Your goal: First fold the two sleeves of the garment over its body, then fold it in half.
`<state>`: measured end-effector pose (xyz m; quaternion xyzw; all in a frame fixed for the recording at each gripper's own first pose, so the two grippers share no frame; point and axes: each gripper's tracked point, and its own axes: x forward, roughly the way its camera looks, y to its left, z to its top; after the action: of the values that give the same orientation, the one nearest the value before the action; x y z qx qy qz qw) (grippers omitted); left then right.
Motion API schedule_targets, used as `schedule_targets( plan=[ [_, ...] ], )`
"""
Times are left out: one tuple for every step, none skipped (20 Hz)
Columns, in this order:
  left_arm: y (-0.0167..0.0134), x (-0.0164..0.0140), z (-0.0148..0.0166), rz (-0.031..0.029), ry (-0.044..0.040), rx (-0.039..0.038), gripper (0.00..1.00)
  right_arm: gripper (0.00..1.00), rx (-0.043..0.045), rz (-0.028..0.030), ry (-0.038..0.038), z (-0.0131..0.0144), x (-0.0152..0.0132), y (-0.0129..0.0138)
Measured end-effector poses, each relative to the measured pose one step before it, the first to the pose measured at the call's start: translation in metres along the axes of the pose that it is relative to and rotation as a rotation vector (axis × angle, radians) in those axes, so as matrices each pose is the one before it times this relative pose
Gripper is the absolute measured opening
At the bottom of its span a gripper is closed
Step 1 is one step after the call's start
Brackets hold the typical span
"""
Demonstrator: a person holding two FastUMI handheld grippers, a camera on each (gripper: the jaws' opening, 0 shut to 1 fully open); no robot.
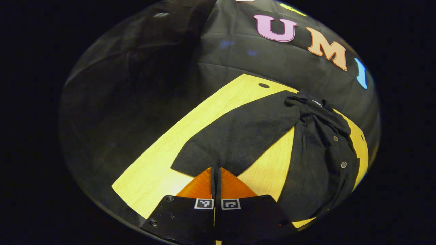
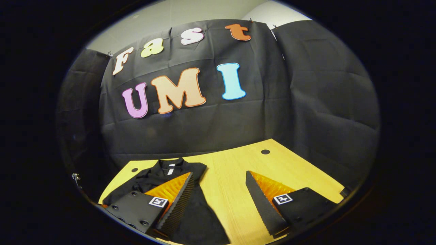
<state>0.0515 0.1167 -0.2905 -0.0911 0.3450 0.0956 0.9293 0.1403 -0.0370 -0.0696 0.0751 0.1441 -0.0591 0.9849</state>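
A: Left gripper view: left gripper (image 1: 216, 170) with fingers pressed together, barely a slit between; tips at the near edge of a black sleeve (image 1: 238, 136); whether any cloth is pinched, cannot tell.

B: And the shirt (image 1: 320, 160)?

A: Lying on the yellow wooden worktop (image 1: 153, 177); that sleeve stretched flat, slanting from the shoulder toward the near edge; body bunched along the right side, a couple of small buttons (image 1: 343, 164) showing; collar (image 1: 308, 100) crumpled near the far edge, close to a dark round hole (image 1: 264, 85) in the wood.

B: Right gripper view?

A: Right gripper (image 2: 218, 200) spread wide, nothing between the fingers; one finger over the shirt's (image 2: 160, 177) black cloth, contact impossible to judge; the other over bare worktop (image 2: 224, 180); collar (image 2: 170, 165) toward the far left corner; second sleeve (image 2: 201, 217) running to the near edge between the fingers; black cloth wall (image 2: 306, 102) behind.
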Motion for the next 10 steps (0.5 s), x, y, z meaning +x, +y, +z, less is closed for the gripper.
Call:
schedule_targets(
  plan=[
    [-0.00477, -0.00265, 0.00797, -0.00632, -0.01031, 0.00217, 0.00, 1.00, -0.01328, 0.00345, 0.00345, -0.00033, -0.00081, 0.00033],
    [-0.00667, -0.00069, 0.00937, -0.00516, -0.01392, 0.00122, 0.00, 0.96, -0.01325, 0.00544, 0.00740, -0.00216, 0.00025, -0.00003],
    [-0.00577, -0.00054, 0.01018, -0.00367, -0.02021, 0.00048, 0.00, 0.96, -0.01040, 0.00617, 0.00970, -0.00167, 0.00009, -0.00033],
    [-0.00712, -0.00076, 0.01067, -0.00674, -0.01712, 0.00429, 0.00, 0.96, -0.00544, 0.01029, 0.00986, -0.00370, 0.00079, 0.00108],
    [-0.00734, 0.00013, 0.01229, -0.00393, -0.02069, 0.01095, 0.00, 0.97, -0.00091, 0.01231, 0.00810, -0.00243, 0.00013, 0.00112],
    [-0.00927, 0.00020, 0.01201, -0.00990, -0.02117, 0.01590, 0.00, 0.96, -0.00030, 0.01077, 0.00803, -0.00273, 0.00134, 0.00088],
    [-0.01073, 0.00086, 0.01313, -0.01485, -0.02429, 0.01883, 0.00, 0.96, -0.00245, 0.01118, 0.00966, -0.00276, 0.00118, -0.00034],
    [-0.01114, 0.00000, 0.01362, -0.01673, -0.03242, 0.02414, 0.00, 0.96, -0.00217, 0.01229, 0.01404, -0.00494, 0.00261, 0.00075],
    [-0.01251, 0.00230, 0.01492, -0.01758, -0.03284, 0.02583, 0.00, 0.96, -0.00305, 0.01527, 0.01311, -0.00313, -0.00001, 0.00082],
    [-0.01503, 0.00294, 0.01105, -0.02416, -0.01890, 0.02045, 0.00, 0.96, -0.00446, 0.01538, 0.00921, -0.00235, 0.00074, 0.00086]
  ],
)
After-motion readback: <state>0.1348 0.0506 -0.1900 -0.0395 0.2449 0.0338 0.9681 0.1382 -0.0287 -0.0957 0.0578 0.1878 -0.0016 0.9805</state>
